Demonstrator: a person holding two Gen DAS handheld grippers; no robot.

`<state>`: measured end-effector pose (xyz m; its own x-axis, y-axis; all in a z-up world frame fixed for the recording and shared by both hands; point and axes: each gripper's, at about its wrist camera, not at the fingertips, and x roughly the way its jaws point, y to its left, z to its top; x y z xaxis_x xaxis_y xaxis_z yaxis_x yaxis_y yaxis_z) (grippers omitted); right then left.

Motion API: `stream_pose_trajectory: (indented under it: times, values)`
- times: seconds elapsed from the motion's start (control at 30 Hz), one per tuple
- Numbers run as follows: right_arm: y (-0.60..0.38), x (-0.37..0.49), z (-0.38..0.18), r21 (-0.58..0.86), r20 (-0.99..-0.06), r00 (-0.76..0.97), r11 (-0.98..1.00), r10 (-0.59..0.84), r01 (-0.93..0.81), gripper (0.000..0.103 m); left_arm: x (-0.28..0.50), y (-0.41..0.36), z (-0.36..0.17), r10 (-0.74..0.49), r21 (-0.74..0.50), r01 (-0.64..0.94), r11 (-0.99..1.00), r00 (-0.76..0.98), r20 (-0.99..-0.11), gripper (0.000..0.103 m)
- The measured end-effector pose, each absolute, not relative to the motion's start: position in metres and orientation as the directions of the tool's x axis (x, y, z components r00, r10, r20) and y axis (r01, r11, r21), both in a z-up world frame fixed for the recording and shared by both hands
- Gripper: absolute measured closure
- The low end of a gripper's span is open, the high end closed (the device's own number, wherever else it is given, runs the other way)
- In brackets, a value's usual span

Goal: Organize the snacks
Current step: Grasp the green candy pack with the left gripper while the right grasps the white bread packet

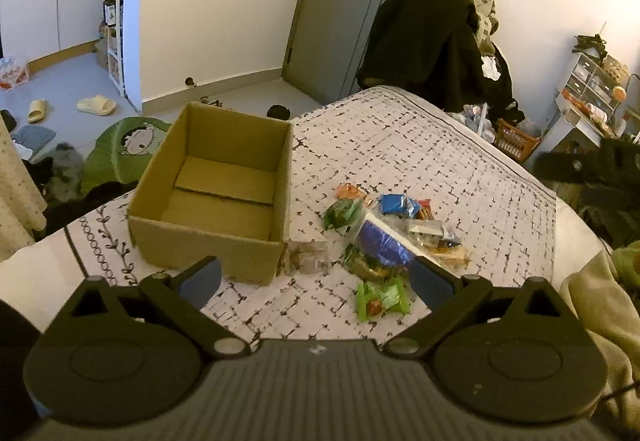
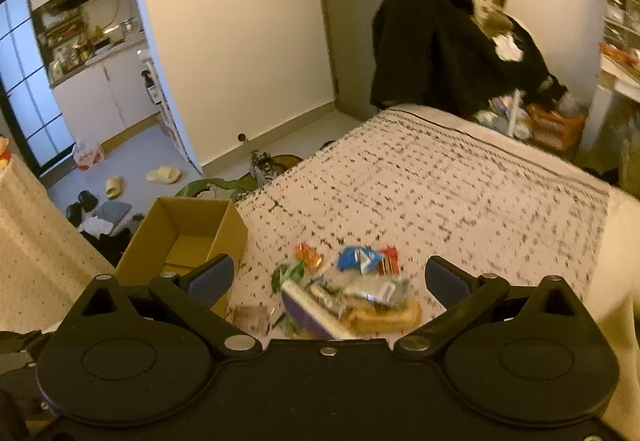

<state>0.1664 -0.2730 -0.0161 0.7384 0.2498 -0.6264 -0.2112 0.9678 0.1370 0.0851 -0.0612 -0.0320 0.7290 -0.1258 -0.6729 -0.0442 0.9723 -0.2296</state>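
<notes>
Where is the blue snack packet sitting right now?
In the left wrist view, the blue snack packet lies on the bed at the snack pile's far edge, right of the cardboard box.

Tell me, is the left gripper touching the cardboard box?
Apart. In the left wrist view the open left gripper hangs above the bedspread, short of the cardboard box.

One box, a heap of snacks
One cardboard box [image 1: 216, 189]; three green packets [image 1: 382, 299]; one blue packet [image 1: 396, 203]; one orange packet [image 1: 349, 191]; two slippers [image 1: 96, 105]
</notes>
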Motion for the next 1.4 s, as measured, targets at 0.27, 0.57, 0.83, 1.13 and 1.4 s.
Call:
stream_pose_trajectory:
  times: [0.27, 0.57, 0.83, 1.13, 1.4]
  values:
    - [-0.286, 0.186, -0.055, 0.233, -0.649, 0.691, 0.948, 0.319, -0.218, 0.008, 0.108, -0.071, -0.049, -0.128, -0.251, -0.066, 0.966, 0.722, -0.680, 0.014]
    - [-0.311, 0.205, -0.095, 0.251, -0.700, 0.641, 0.949, 0.314, -0.192, 0.021, 0.135, -0.100, -0.086, -0.132, -0.255, -0.081, 0.963, 0.686, -0.716, 0.033]
    - [-0.341, 0.223, -0.125, 0.280, -0.758, 0.595, 0.957, 0.268, -0.075, 0.027, 0.161, -0.131, -0.128, -0.180, -0.300, -0.091, 0.950, 0.625, -0.760, 0.035]
    - [-0.335, 0.244, -0.155, 0.270, -0.807, 0.524, 0.959, 0.272, -0.083, 0.026, 0.183, -0.150, -0.168, -0.171, -0.288, -0.145, 0.947, 0.533, -0.829, 0.035]
    - [-0.304, 0.265, -0.166, 0.157, -0.817, 0.519, 0.963, 0.251, -0.220, 0.025, 0.190, -0.147, -0.178, -0.076, -0.221, -0.235, 0.946, 0.504, -0.860, 0.072]
